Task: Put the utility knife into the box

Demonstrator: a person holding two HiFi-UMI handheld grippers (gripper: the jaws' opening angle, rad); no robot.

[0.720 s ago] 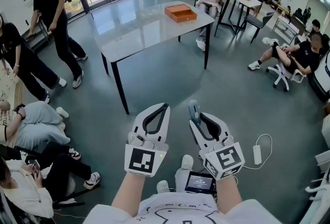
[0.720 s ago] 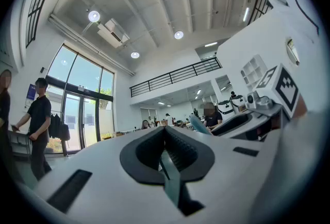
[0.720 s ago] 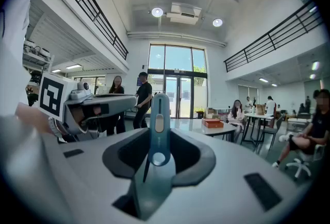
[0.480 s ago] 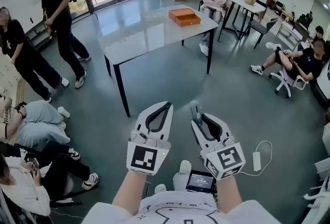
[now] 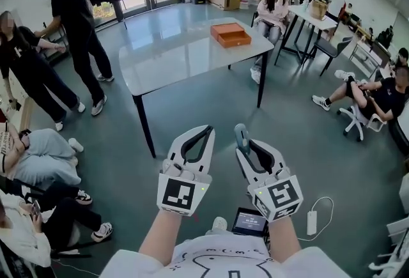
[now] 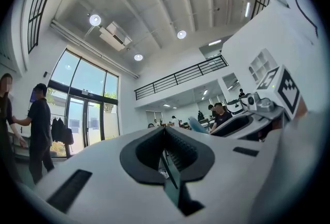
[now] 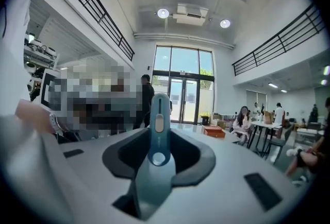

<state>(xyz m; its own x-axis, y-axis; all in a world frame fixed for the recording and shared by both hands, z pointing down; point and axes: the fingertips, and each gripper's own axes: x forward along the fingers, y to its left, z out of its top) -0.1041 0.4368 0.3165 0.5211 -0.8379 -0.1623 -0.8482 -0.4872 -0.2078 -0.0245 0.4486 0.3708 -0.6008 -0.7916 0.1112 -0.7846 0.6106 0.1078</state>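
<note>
Right gripper view shows the slim blue-grey plastic utility knife point(image 7: 156, 151) pinched upright between the fingers point(image 7: 193, 158) of the right gripper point(image 5: 248, 146), with its slider and rounded end standing out beyond the fingertips and its lower part buried between the pads. In the left gripper view the fingers point(image 6: 192, 152) of the left gripper point(image 5: 203, 133) are seen pressed together with nothing between them. In the head view both grippers are held low in front of the body, above the grey floor, and the shallow orange box point(image 5: 231, 34) is seen lying near the far edge of the pale grey tabletop point(image 5: 172, 53), well apart from the knife. The knife is judged to be light and stiff, with a smooth moulded casing that could slide or swing between flat pads if the grip is loosened. Whether the blade is drawn in cannot be told, so the far end is best treated as sharp. A hold across the broad flat sides near the middle of the body, as is seen here, is judged soundest, since the narrow edges and the slider offer little purchase. Because so little weight is carried, a modest squeeze is thought to be enough. The box looks low-walled, so the knife is best laid flat in it, not dropped on end.
</note>
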